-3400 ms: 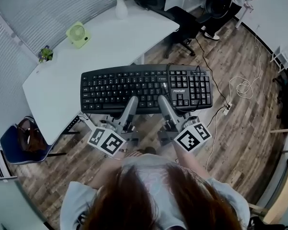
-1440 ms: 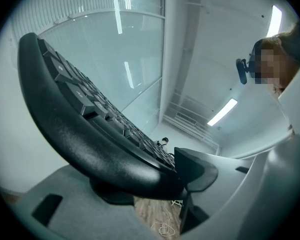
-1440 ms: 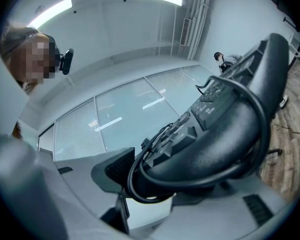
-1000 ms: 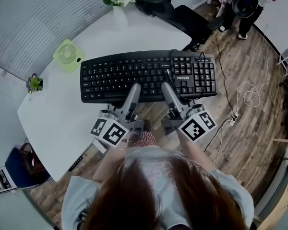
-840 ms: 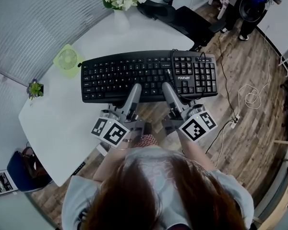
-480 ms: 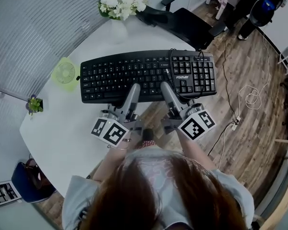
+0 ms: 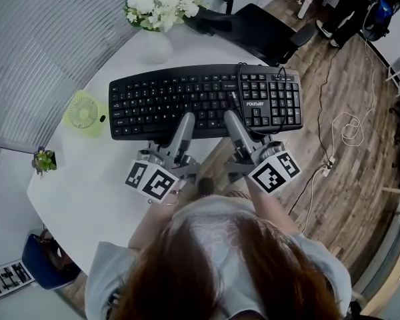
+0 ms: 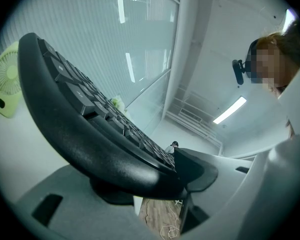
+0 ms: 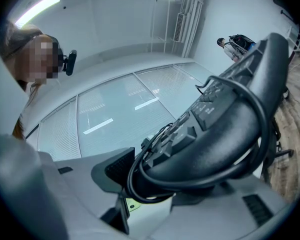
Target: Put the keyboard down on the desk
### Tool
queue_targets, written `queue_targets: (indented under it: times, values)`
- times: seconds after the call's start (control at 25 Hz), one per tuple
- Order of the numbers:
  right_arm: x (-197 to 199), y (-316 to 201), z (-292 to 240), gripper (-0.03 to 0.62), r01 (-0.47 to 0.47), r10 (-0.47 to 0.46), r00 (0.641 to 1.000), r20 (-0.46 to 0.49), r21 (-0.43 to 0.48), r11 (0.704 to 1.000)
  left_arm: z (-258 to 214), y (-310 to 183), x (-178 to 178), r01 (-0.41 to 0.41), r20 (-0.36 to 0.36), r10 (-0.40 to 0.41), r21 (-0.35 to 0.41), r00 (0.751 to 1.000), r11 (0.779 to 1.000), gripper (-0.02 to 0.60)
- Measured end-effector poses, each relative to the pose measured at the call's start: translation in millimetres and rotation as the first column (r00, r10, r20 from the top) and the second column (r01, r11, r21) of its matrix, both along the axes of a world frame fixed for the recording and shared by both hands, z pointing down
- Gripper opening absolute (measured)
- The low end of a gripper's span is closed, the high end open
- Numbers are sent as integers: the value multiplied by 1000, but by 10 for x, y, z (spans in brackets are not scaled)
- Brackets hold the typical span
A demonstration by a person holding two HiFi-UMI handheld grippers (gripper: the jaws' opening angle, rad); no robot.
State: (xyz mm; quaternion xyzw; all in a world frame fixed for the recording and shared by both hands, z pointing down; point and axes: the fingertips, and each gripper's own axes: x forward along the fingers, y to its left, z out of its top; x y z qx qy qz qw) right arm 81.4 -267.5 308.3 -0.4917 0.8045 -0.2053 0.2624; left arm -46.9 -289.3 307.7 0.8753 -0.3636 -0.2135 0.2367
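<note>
Both grips look live: left gripper (image 7: 185, 121) jaws are clamped on the near long edge of the keyboard (image 7: 203, 102), one jaw on the key side and one underneath, and the right gripper (image 7: 231, 119) jaws are the same further along, just short of the number pad. Everything past the jaws is cantilevered, so the main risk is the far edge drooping or the board pivoting in the pads if either side lets go first. The cable (image 7: 235, 89) runs across the keys and loops round the front edge right at the right jaws. It could get pinched, weaken that grip, or end up trapped under the board at set-down. The number-pad end, outboard of the right jaws, hangs over the floor rather than the white surface (image 7: 87, 172), so releasing here would likely tip it off. A green fan (image 7: 84, 113) sits just beyond the end outboard of the left jaws, and a sideways shift would clip it. The keyboard itself is black, full-size and rigid, with a rounded front lip, held roughly level and not yet down on the surface.
</note>
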Motion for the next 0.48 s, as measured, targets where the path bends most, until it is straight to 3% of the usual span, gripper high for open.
queue_targets:
  times: [0.48]
  values:
    - [135, -159, 35, 222, 49, -49, 999, -7, -15, 999, 51, -100, 124, 47, -11, -47, -20, 999, 999, 241]
